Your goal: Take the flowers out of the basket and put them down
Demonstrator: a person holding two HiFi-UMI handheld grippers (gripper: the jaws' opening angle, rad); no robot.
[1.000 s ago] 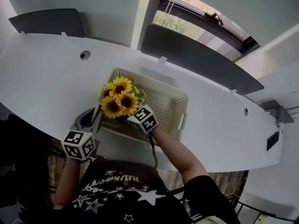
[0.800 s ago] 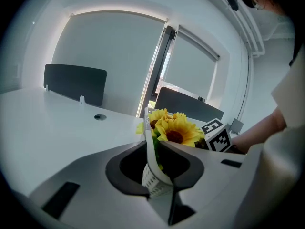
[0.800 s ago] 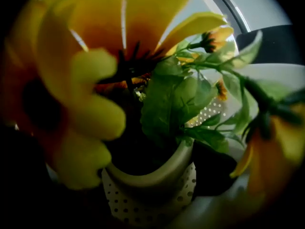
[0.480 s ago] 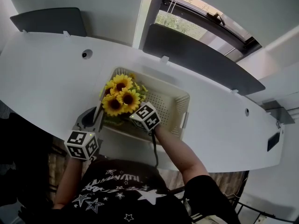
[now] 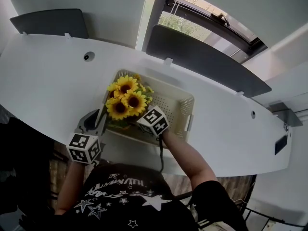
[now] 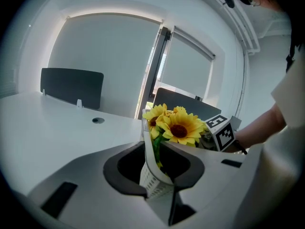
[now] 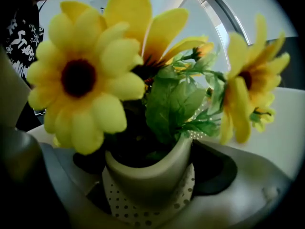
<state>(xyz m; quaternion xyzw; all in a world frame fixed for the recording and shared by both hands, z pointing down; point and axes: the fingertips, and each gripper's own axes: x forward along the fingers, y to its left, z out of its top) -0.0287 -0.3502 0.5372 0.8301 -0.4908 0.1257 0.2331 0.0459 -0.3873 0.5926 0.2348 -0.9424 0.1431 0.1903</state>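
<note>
Held: between your right gripper's [image 7: 151,168] closed jaws, a smooth round pale pot [image 7: 138,178], matte yellow sunflowers [image 7: 83,80] just above, shifted slightly this past second, so the lift looks barely begun; your left gripper [image 6: 158,187], jaws just eased slightly, pinches the perforated cream basket [image 6: 150,173] wall; beyond, a glossy white desk [image 5: 48,76].

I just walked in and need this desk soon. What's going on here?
A person works with two handheld grippers. The left gripper pinches a wall of the white basket, steadying it on the table. The right gripper is closed on the pot of sunflowers, which sits inside the basket.
</note>
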